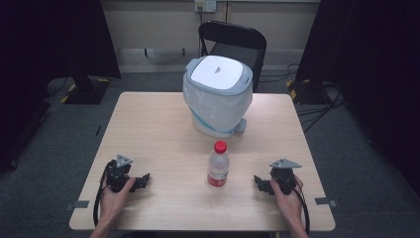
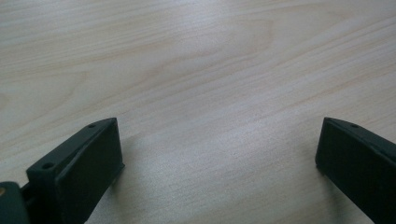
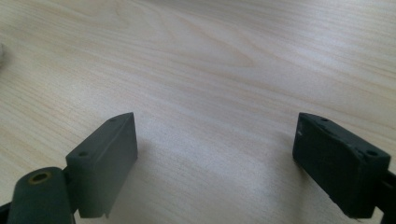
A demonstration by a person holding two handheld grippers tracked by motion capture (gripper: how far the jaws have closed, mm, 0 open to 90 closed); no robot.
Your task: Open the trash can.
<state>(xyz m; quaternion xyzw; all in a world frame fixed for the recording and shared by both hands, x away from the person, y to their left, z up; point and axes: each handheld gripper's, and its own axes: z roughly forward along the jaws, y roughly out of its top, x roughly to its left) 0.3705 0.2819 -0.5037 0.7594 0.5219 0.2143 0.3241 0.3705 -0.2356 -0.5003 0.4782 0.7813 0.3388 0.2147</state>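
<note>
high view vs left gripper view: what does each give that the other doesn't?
High view alone: a clear plastic water bottle with a red cap, a white lidded bin lined with a plastic bag, a black folding chair behind the table, and the right gripper. Left gripper view alone: a close look along its black jaws, set wide apart with bare wood between them. Shared: the light wooden table and the left gripper.

We see bottle [image 1: 218, 164] at table [image 1: 148, 129] centre frame, bin [image 1: 218, 96] above it, chair [image 1: 233, 42] behind.
</note>
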